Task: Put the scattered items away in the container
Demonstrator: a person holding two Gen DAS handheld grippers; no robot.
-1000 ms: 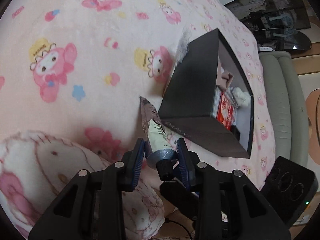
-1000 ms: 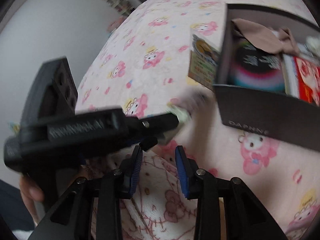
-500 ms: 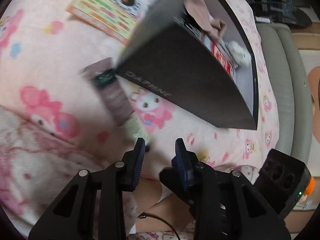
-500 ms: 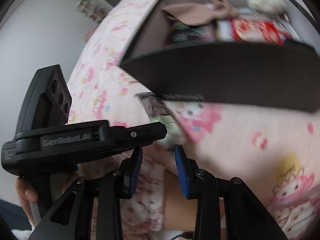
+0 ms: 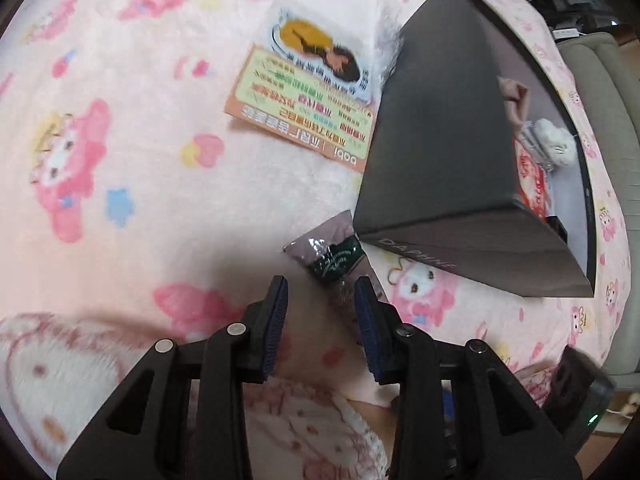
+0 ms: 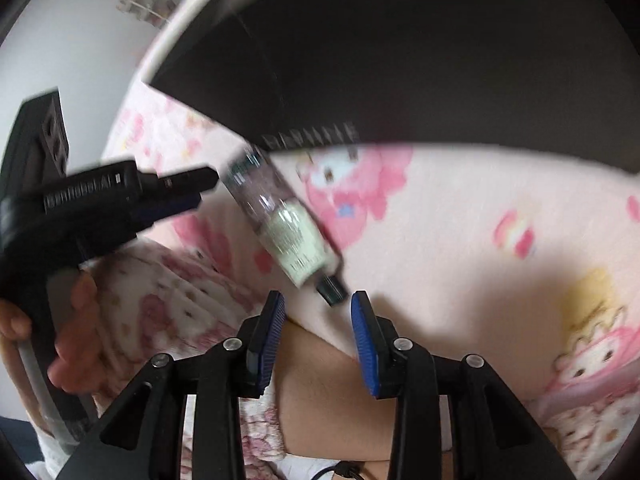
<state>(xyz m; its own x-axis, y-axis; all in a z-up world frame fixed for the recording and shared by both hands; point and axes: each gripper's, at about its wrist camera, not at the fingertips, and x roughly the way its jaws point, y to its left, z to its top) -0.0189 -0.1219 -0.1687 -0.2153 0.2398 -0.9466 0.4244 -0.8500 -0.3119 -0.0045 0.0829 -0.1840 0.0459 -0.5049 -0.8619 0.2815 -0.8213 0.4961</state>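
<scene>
A cream tube with a black cap lies on the pink blanket beside the black box; its crimped end shows in the left wrist view, touching the box corner. My left gripper is open and empty just short of that end. My right gripper is open, with the tube's cap just ahead of its fingertips. The box fills the top of the right wrist view. A colourful snack packet lies on the blanket to the left of the box.
The box holds a beige cloth, a white fluffy thing and a red-and-white packet. A grey sofa stands beyond the bed. The left gripper's body and the hand holding it show at the left of the right wrist view.
My left gripper let go of the tube and drew back; the tube now lies on the blanket. My right gripper has come down close to the tube's cap and the box.
</scene>
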